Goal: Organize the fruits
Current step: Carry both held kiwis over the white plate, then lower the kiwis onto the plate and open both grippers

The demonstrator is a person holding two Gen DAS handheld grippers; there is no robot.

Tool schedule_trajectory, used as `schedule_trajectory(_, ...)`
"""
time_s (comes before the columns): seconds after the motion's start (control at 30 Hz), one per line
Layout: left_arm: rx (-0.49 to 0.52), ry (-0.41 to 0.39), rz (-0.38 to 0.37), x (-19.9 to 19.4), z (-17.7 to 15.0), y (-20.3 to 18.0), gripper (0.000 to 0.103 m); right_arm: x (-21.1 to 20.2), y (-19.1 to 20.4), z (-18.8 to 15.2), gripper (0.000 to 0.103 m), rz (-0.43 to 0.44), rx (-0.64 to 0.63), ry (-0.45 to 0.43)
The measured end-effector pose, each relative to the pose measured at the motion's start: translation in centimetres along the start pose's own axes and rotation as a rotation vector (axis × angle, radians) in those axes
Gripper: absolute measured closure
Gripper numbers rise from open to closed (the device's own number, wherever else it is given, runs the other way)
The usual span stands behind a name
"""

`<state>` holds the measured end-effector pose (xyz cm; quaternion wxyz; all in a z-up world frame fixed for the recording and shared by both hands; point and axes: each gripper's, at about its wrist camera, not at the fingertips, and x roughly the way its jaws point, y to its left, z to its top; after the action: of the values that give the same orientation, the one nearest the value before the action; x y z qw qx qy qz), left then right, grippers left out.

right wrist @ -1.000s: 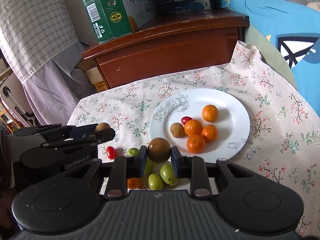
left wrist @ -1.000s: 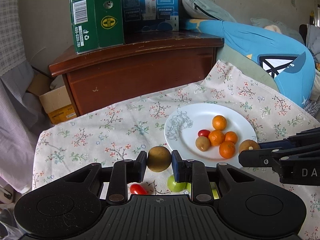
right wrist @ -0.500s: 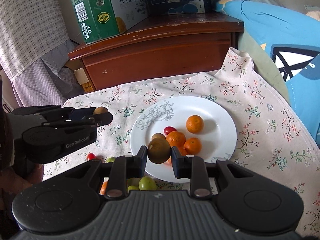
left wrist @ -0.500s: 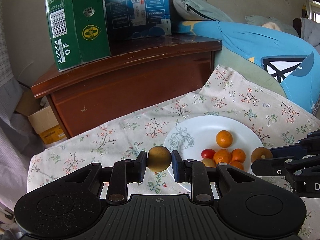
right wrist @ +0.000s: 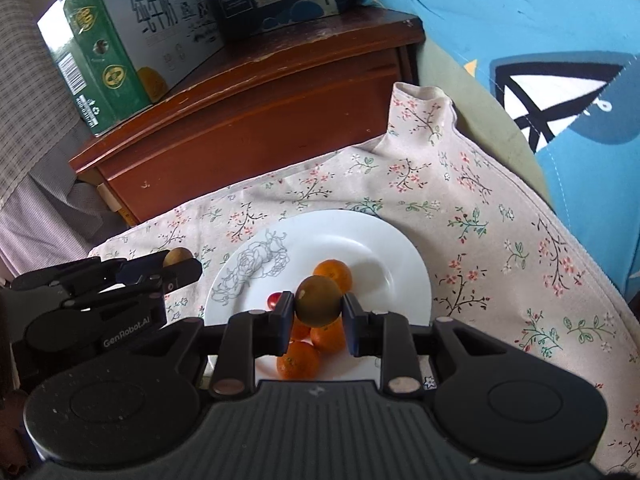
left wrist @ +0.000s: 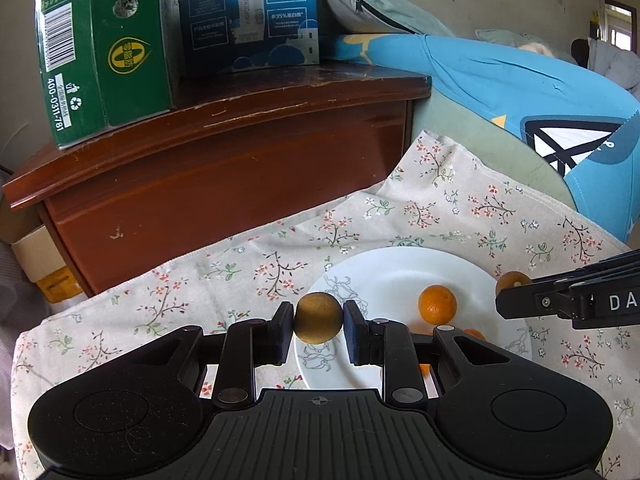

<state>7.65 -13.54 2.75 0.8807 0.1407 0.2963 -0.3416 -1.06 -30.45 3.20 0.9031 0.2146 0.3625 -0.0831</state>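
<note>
Bench under a floral-print beige tablecloth point(right wrist: 472, 216), pushed against a dark red-brown wooden cabinet point(left wrist: 224, 168). On the cloth sits the round white ceramic plate with a grey rose sketch point(right wrist: 372, 236), holding small round orange mandarins point(right wrist: 333, 273) and one small red cherry tomato point(right wrist: 273, 300).

Right gripper point(right wrist: 318, 322): jaws clamped on a round olive-brown fruit point(right wrist: 319, 301). It hangs above the mandarin pile, inside the plate rim, so the drop spot lies straight below; the bare white part of the plate lies further ahead and to the right.

Left gripper point(left wrist: 319, 334): jaws clamped on a round yellow-brown fruit point(left wrist: 318, 317). From its own camera that fruit sits over the plate's left edge, at the rose sketch; from the right wrist view it looks just outside the rim, so probably at or just short of the edge. The plate centre lies ahead and to the right of it.

The right hand is nearer to release. Both fruits are round, no long axis to align.
</note>
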Motion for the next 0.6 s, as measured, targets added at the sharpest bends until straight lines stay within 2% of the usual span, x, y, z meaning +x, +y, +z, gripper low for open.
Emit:
schedule_trajectory(0.17, -0.005, 0.021, -0.031, 1.5, 0.1, -0.3, 0.079, 1.7, -1.2, 0.4, 0.077, -0.003, 0.058, 0.030)
schedule_trajectory(0.47, -0.008, 0.055, -0.046, 3.3, -0.1, -0.5, 0.079, 3.8, -1.9, 0.6, 0.077, -0.028, 0.084, 0.057)
schedule_trajectory(0.6, -0.008, 0.056, -0.050, 3.4, 0.0, -0.8, 0.076, 4.4, -2.0, 0.5, 0.073, -0.034, 0.099, 0.066)
